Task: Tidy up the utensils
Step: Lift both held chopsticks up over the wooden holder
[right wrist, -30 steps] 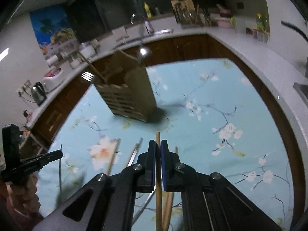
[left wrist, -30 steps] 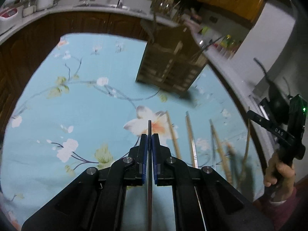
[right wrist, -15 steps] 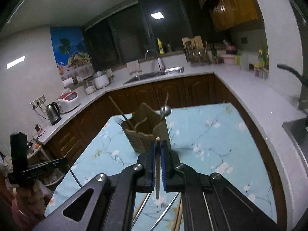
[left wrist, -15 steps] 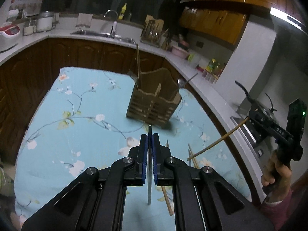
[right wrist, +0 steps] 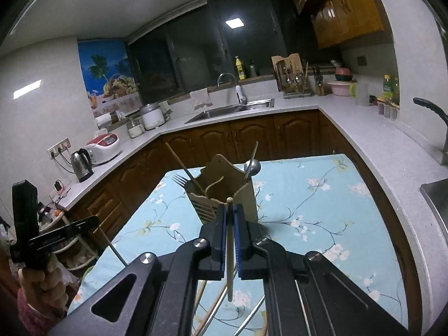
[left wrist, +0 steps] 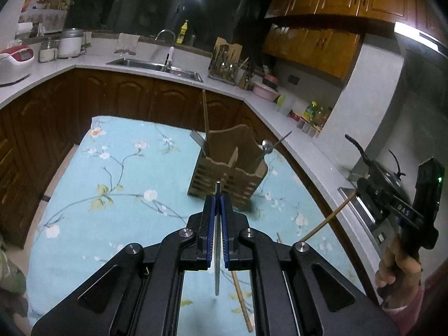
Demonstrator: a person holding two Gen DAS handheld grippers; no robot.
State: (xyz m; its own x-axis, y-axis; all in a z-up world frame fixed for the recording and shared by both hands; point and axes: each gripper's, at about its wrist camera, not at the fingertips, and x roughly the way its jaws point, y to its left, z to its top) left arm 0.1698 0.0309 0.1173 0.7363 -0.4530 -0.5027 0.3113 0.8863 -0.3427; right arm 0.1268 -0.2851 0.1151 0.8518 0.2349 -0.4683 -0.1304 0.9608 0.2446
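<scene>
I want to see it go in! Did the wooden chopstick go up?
Yes. The wooden chopstick in the right gripper rose off the tablecloth, toward the wooden holder.

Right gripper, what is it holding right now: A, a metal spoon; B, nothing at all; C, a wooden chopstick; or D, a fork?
C: the right gripper is shut on a wooden chopstick, whose pale round tip sticks out past the fingertips, while the spoon and fork already stand in the wooden holder.
</scene>
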